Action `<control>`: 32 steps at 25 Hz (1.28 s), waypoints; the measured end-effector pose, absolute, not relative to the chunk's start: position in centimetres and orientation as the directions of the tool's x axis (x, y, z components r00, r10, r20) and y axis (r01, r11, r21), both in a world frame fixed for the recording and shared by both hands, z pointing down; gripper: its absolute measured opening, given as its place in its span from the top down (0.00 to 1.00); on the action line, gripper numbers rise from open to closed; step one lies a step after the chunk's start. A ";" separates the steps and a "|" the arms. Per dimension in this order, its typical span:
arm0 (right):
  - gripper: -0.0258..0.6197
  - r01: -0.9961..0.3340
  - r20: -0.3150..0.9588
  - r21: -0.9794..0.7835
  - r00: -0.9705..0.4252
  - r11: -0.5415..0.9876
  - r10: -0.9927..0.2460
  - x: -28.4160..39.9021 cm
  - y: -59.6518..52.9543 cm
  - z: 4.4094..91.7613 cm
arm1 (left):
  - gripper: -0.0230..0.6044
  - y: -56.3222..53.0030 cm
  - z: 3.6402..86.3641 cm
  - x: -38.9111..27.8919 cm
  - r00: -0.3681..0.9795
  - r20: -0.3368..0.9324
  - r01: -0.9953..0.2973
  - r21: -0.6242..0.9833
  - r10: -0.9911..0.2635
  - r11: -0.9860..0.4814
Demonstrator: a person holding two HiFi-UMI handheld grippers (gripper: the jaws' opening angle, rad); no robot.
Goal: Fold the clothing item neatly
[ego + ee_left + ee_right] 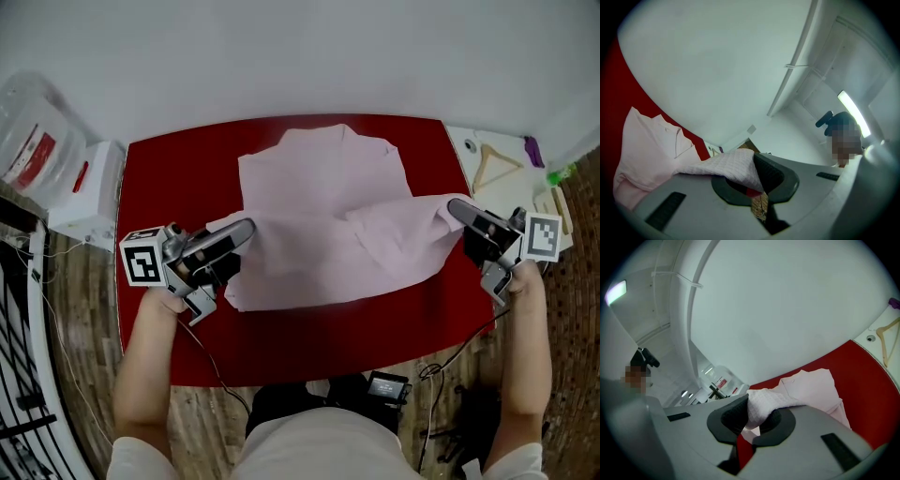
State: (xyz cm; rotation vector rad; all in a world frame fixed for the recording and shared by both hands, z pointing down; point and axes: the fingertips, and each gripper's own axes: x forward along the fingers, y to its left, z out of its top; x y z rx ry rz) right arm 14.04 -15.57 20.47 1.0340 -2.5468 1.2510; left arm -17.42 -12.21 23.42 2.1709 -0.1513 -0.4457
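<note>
Two grips: left gripper [246, 228] and right gripper [454, 207] each clamped on pink shirt [328, 187] fabric, over red bench [309, 347].

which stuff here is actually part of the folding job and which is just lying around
In the job:
- shirt
- left gripper and right gripper, each shut on a fold of the shirt
- red mat under the shirt

Lying about:
- hanger
- white box
- clear bin
</note>
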 end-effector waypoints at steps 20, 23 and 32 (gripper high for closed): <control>0.92 -0.578 0.376 -0.659 -0.807 0.480 -0.456 13.7 -16.9 19.3 | 0.94 -14.3 26.1 -18.9 0.902 -0.213 -0.047 0.817 -0.376 -0.575; 0.92 -0.592 0.388 -0.657 -0.796 0.466 -0.464 13.8 -16.8 19.5 | 0.94 -14.6 26.8 -18.8 0.907 -0.215 -0.033 0.821 -0.362 -0.569; 0.92 -0.620 0.405 -0.657 -0.770 0.429 -0.492 15.4 -16.0 19.1 | 0.94 -16.1 27.7 -17.2 0.926 -0.215 0.007 0.832 -0.310 -0.555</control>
